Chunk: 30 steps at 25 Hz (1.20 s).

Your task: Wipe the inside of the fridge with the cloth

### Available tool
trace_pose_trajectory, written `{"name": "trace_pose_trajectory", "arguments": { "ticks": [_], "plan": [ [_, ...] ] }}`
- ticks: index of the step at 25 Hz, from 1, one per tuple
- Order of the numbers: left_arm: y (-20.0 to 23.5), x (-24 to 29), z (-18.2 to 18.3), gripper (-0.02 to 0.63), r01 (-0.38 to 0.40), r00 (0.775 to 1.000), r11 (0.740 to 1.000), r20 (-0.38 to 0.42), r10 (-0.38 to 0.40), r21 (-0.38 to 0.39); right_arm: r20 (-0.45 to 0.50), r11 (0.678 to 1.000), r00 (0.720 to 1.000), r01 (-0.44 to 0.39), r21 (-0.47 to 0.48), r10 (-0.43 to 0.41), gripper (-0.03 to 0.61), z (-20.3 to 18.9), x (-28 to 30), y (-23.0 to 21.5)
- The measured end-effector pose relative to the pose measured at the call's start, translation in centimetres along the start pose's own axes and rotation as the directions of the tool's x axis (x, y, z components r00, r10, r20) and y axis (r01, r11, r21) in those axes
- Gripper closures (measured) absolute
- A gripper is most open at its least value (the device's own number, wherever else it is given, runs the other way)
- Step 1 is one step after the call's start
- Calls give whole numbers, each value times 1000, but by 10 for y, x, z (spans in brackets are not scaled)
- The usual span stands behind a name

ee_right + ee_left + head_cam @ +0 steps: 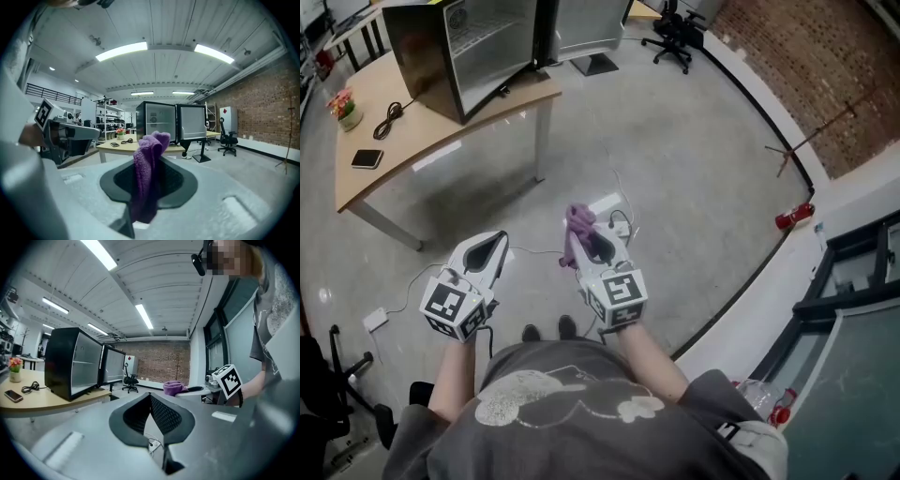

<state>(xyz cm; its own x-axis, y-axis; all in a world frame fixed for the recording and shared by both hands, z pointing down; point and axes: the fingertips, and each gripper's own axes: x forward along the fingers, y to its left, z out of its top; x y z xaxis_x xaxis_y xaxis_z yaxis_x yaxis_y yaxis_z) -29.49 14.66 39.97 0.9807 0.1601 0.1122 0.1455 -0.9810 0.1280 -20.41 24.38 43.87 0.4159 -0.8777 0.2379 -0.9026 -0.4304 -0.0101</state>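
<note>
The step in hand looks like the approach: the fridge stands open on the table, well ahead of both tongs and off to their left, so no wiping is possible from here. The right tongs are clamped on the purple cloth, which pokes up past their tips. A good wipe would call for a firm grip and leading with that free fold. The left tongs are pressed together on nothing. Both are held close in front of the body, side by side, pointing forward
</note>
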Motion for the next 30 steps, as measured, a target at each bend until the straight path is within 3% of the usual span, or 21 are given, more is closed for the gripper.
{"name": "trace_pose_trajectory", "arguments": {
  "ticks": [11,21,30],
  "plan": [
    [-9,14,-6,597,4,1000,1000,-8,-4,-20,25,1000,999,23,7,-23,499,-2,-12,-18],
    [-36,67,-15,597,19,1000,1000,-25,-19,2,21,997,998,61,55,-62,497,-18,-35,-80],
    [-28,99,-14,597,-5,998,1000,-63,6,6,22,996,999,43,83,-45,497,-23,-10,-113]
  ]
}}
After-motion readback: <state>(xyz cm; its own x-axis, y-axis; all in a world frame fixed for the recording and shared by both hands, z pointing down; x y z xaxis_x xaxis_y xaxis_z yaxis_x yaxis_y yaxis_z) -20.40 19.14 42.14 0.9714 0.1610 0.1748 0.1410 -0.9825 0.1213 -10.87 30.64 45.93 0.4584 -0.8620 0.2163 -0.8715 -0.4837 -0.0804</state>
